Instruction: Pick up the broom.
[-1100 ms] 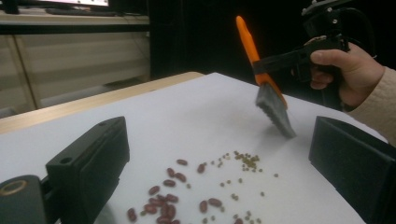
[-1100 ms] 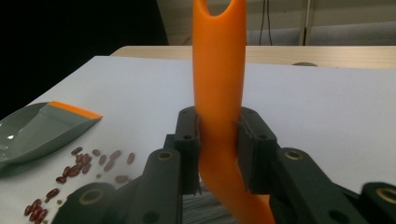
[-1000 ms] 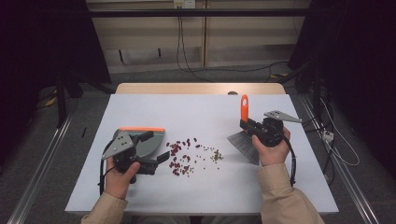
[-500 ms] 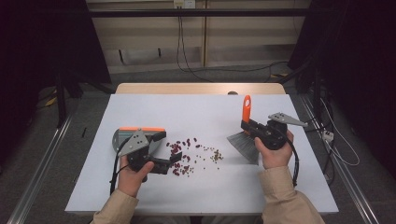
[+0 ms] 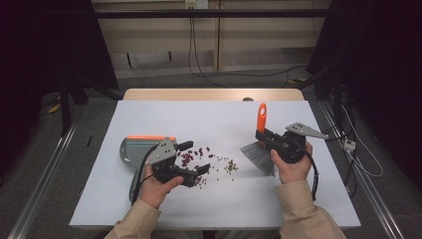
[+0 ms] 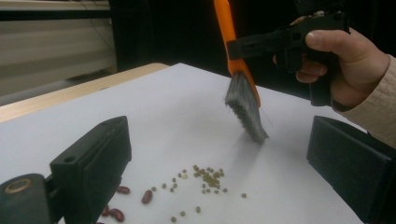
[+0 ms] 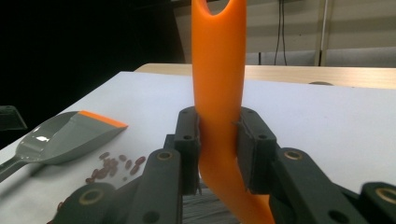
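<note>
My left gripper [image 5: 194, 158] stands open over the left part of a scatter of beans, its jaws wide apart with nothing between them [image 6: 224, 186]. Dark red beans [image 5: 191, 156] lie by it, and small greenish beans [image 5: 229, 166] lie further right [image 6: 205, 175]. A grey dustpan [image 5: 135, 147] with an orange front edge rests flat on the table just left of that gripper [image 7: 60, 135]. My right gripper [image 5: 262, 134] is shut on the orange handle [image 7: 218, 93] of a brush, held upright. The brush's grey bristles [image 5: 259, 157] touch down right of the beans [image 6: 245, 109].
The white table top [image 5: 214, 119] is bare behind the beans, with a wooden edge [image 5: 209, 94] at the far side. Cables trail from both grippers. A small white connector [image 5: 350, 145] lies off the table's right edge. Dark floor surrounds the table.
My left gripper has moved right, away from the dustpan's handle and up to the red beans. The dustpan stays put. The right gripper and brush have hardly moved.
</note>
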`<state>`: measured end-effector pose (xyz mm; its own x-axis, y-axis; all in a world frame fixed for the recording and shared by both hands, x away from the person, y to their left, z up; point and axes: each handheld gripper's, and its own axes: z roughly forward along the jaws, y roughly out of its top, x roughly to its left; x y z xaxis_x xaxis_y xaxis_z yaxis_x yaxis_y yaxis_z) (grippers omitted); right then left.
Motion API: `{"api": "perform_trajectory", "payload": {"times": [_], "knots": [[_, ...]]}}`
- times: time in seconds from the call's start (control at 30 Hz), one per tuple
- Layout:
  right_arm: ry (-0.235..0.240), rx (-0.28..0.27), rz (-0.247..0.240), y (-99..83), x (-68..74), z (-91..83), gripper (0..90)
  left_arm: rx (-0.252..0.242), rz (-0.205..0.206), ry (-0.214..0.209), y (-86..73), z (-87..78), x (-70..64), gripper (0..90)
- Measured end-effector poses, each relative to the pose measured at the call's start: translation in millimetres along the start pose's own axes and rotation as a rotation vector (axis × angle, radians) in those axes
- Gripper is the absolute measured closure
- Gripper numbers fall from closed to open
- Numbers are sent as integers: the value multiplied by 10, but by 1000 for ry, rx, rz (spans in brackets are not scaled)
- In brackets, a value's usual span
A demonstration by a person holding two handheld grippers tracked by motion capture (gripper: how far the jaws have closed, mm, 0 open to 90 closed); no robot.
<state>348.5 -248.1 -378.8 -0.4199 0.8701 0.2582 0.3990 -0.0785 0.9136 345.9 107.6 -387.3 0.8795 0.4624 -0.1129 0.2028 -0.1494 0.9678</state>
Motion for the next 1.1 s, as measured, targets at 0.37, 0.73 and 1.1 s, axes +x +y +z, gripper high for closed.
{"api": "perform_trajectory", "payload": {"times": [0.37, 0.73, 1.1], "knots": [[20, -27, 37, 8, -9, -3, 725, 16, -1, -23, -25, 186, -28, 61], [50, -30, 21, 19, 63, 18, 726, 58, -2, -60, -84, 689, -149, 109], [103, -20, 14, 47, 178, 14, 726, 65, -49, -70, -107, 1119, -160, 368]]}}
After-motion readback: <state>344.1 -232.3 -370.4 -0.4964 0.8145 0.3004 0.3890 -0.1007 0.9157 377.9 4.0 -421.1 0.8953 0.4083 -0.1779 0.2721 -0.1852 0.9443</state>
